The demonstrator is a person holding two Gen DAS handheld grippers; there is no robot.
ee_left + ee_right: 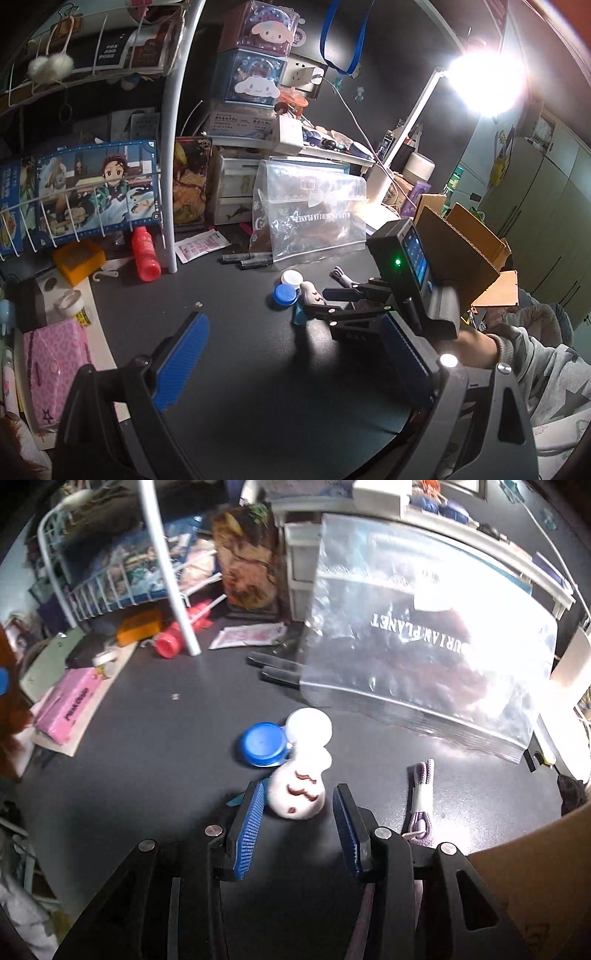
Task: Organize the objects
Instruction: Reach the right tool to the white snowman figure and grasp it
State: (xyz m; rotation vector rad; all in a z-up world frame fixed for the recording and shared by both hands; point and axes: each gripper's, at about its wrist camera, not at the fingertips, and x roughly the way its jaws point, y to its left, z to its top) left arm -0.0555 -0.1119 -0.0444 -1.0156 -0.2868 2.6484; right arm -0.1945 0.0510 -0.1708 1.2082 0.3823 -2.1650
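Note:
A small white plush figure point(297, 794) with a stitched brown face lies on the dark desk between the blue pads of my right gripper point(299, 797), which is open; the pads stand apart from it on both sides. It also shows in the left wrist view point(313, 293). A blue and white contact lens case point(284, 734) point(290, 286) lies just beyond it. A purple coiled cable point(421, 801) lies to the right. My left gripper point(291, 347) is open and empty, hovering over the desk nearer than these things. The right gripper point(332, 302) shows there too.
A clear zip bag point(424, 646) stands behind, with two black pens point(277, 668) at its foot. A red bottle point(146, 254), an orange box point(77, 260), a white rack pole point(171, 206) and a pink pack point(51, 365) lie left. A cardboard box point(465, 251) is right.

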